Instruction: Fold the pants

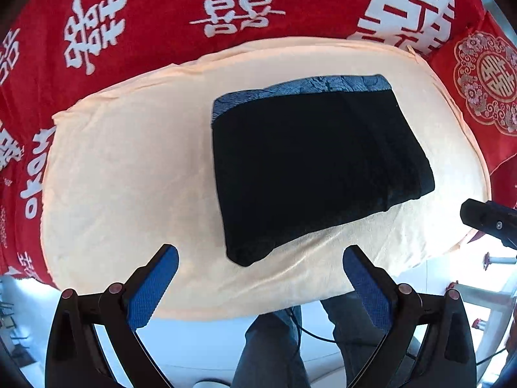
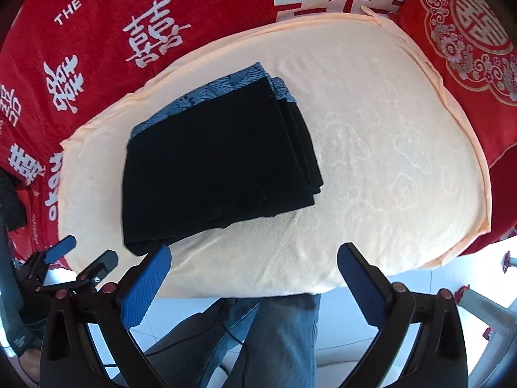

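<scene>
Pants (image 1: 310, 161), black w/ blue-grey patterned waistband at far edge, lie folded in a stack on peach towel (image 1: 129, 168). Left gripper (image 1: 260, 258) and right gripper (image 2: 253, 257) both spread wide, empty, near edge. Red cloth (image 2: 97, 48) reads "THE BIGD…", plus white 囍 chars.

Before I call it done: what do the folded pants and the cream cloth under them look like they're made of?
Pants: dark matte fabric, likely a soft knit or cotton; no sheen, the layered edges drape limply. Its grey-blue patterned waistband looks like printed woven cloth. Cream cloth: plush, towel-like, probably fleece or terry; fuzzy nap with faint embossed swirls.
</scene>
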`<state>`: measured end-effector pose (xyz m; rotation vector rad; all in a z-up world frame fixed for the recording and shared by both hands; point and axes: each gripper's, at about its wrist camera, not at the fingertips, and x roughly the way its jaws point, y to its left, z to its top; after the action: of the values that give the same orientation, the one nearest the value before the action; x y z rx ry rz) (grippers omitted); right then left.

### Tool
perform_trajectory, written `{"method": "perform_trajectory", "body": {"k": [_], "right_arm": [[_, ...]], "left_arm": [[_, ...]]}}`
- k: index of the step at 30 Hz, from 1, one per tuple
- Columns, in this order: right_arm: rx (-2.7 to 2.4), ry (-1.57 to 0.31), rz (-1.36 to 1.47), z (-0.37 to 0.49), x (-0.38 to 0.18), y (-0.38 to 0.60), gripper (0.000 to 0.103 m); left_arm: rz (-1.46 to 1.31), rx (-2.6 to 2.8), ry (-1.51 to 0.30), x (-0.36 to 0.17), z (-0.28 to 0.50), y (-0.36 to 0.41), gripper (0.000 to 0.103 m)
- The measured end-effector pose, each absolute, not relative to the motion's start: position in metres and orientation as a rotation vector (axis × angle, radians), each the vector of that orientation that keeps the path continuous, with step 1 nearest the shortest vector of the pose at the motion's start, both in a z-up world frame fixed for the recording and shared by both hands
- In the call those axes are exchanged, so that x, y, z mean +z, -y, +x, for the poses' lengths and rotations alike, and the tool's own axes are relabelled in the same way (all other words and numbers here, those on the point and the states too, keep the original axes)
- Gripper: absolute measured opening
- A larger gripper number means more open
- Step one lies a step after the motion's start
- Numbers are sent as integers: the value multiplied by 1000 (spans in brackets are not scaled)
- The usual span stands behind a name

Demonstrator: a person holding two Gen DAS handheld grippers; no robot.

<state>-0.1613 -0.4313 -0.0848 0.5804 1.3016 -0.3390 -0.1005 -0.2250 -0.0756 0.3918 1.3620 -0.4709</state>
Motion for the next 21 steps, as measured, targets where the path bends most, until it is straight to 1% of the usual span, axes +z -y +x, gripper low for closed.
{"method": "perform_trajectory", "body": {"k": [10,21], "right_arm": [[-338,-1318,498,-159,-48,400,103],[-318,-1359,417,-147,-34,393,103]], "left_arm": [[377,-414,-1336,-45,-106,205,102],[351,-361,-1351,-32,-108,212,102]]}}
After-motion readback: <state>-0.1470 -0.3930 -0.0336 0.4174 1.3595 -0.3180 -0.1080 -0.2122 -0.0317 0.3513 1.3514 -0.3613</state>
